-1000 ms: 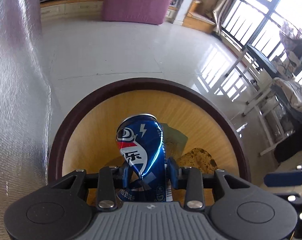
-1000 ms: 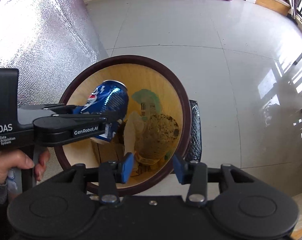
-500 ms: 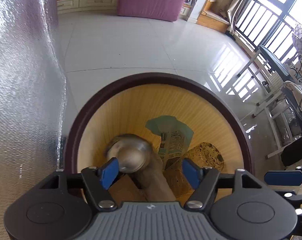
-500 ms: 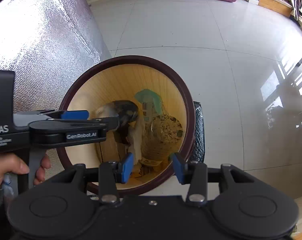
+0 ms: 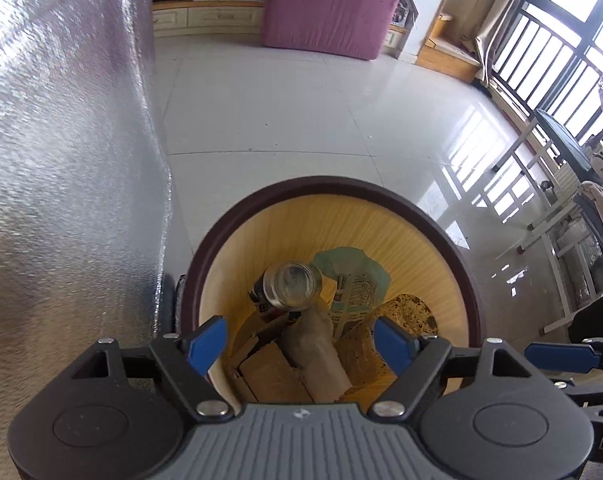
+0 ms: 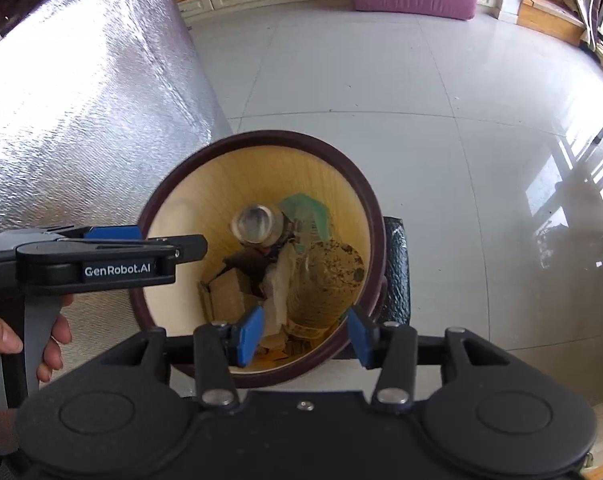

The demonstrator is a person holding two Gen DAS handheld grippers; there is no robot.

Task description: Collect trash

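Nearest the lens, the left gripper [image 5: 299, 342] stands released, its blue pads [image 5: 205, 344] wide apart with nothing between them; its jaws have just been opening. The right gripper [image 6: 303, 334] hangs over the near rim, jaws part open and empty. A hand [image 6: 29, 338] clasps the left tool's handle at the edge of the right view.

Below them sits the waste bin [image 6: 365, 200], a round tub with a dark brown rim and a smooth, pale wood-grain inner wall. Inside it lies the soda can [image 5: 291, 286], thin shiny metal, its round end turned upward, resting on torn cardboard [image 5: 269, 368], a crumpled green wrapper [image 5: 353, 280] and a speckled brown wrapper [image 6: 327, 276].

The risk from here, I judge, is a low finger clipping the rim on the way out and tipping the light tub. Beside the bin runs a crinkled silver foil sheet [image 5: 61, 160]; beyond lies glossy white tile floor [image 5: 301, 112]
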